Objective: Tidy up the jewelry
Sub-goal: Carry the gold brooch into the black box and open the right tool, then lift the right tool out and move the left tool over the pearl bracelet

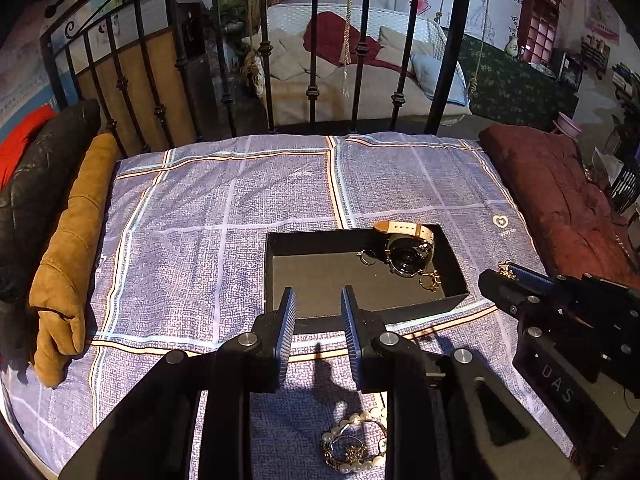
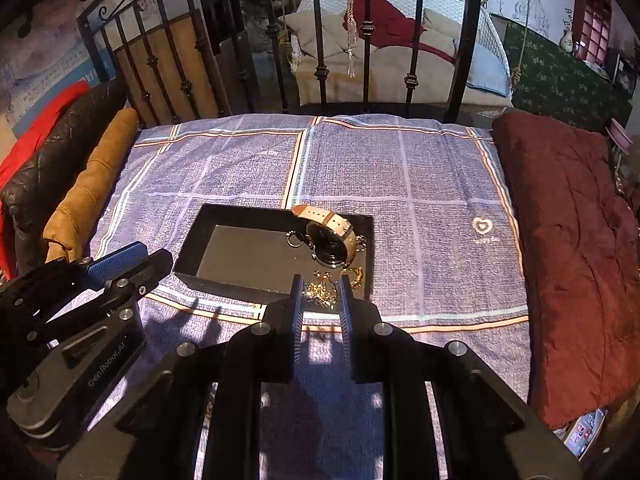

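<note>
A black open box (image 1: 280, 264) (image 2: 192, 264) lies on the checked purple cloth. In it lie a watch (image 1: 408, 254) (image 2: 332, 246) with a cream strap, a silver ring (image 1: 366, 258) (image 2: 295, 239) and a gold ring (image 1: 430, 280). My left gripper (image 1: 319, 300) is open and empty, just in front of the box's near wall; it also shows in the right wrist view (image 2: 132, 258). A pearl bracelet (image 1: 354, 446) lies on the cloth under it. My right gripper (image 2: 320, 286) holds a gold chain piece (image 2: 320, 290) between its fingers at the box's near right corner; it also shows in the left wrist view (image 1: 506, 274).
A brown rolled cushion (image 1: 68, 256) and a black quilted one (image 1: 24, 200) line the left edge. A dark red quilt (image 1: 560, 200) (image 2: 576, 240) lies on the right. A black iron bed rail (image 1: 312, 48) stands behind the cloth.
</note>
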